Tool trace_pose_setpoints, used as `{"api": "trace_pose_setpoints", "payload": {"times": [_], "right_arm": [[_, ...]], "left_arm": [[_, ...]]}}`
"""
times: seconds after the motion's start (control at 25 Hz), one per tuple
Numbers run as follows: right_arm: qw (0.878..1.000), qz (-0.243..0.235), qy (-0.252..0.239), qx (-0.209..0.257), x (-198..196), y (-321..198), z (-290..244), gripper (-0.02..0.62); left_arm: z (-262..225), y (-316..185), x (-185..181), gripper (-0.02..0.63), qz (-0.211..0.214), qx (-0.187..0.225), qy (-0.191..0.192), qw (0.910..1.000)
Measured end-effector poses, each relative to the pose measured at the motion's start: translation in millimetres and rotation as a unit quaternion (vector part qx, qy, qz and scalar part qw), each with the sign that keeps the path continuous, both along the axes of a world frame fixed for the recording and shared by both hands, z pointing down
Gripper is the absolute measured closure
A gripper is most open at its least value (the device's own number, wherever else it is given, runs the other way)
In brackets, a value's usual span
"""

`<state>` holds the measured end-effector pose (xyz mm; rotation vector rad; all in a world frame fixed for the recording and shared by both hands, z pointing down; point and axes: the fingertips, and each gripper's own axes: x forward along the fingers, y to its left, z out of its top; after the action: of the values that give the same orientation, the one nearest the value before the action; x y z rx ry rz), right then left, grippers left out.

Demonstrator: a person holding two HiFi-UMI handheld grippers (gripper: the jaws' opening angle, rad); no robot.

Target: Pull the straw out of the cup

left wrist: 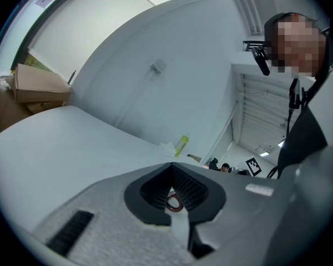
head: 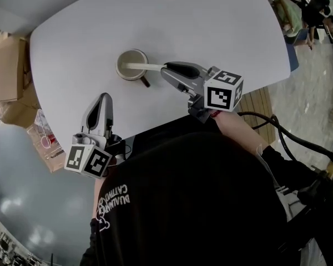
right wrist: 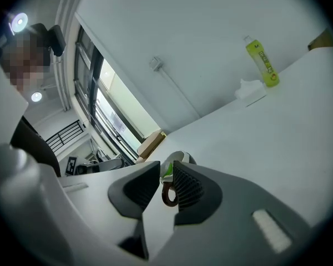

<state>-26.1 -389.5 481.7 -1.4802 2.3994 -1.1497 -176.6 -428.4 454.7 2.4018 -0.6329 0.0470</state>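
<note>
Currently: the white table spans everything ahead of both claws. The person's black top fills the space behind them. A cardboard box sits past the table edge, well out to the left of the left claw.

Left claw: over the near edge of the table. Jaws are together, nothing between them.

Right claw: low over the table, further in than the left one, pointing across at the cup.

Cup: upright, just ahead of the right claw's tips, with its brown handle turned back toward that claw. From the left claw it's ahead and to the right, well apart.

A yellow-green bottle is far ahead of the right claw, on the table's far side. A crumpled white tissue lies just beside it.

Straw: white, lying nearly flat. One end is inside the cup, resting across the rim. The other end is in the right claw's tips.

Right jaws are narrow, not fully together. In the right gripper view the straw end fills the gap, with a pad against it on each side, so that reads as a grip. The straw isn't out of the cup yet.
</note>
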Motion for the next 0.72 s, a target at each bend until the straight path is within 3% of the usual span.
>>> {"api": "trace_pose_setpoints", "payload": {"times": [0.2, 0.72], "right_arm": [[1.0, -0.003, 0.017, 0.003, 1.2, 7.9, -6.1, 0.565], [0.997, -0.03, 0.065, 0.012, -3.0, 5.8, -15.7, 0.574]], "left_arm": [[-11.1, 11.4, -7.7, 0.604, -0.01, 0.013, 0.004, 0.9999], [-6.5, 37.5, -35.6, 0.604, -0.062, 0.013, -0.005, 0.998]]}}
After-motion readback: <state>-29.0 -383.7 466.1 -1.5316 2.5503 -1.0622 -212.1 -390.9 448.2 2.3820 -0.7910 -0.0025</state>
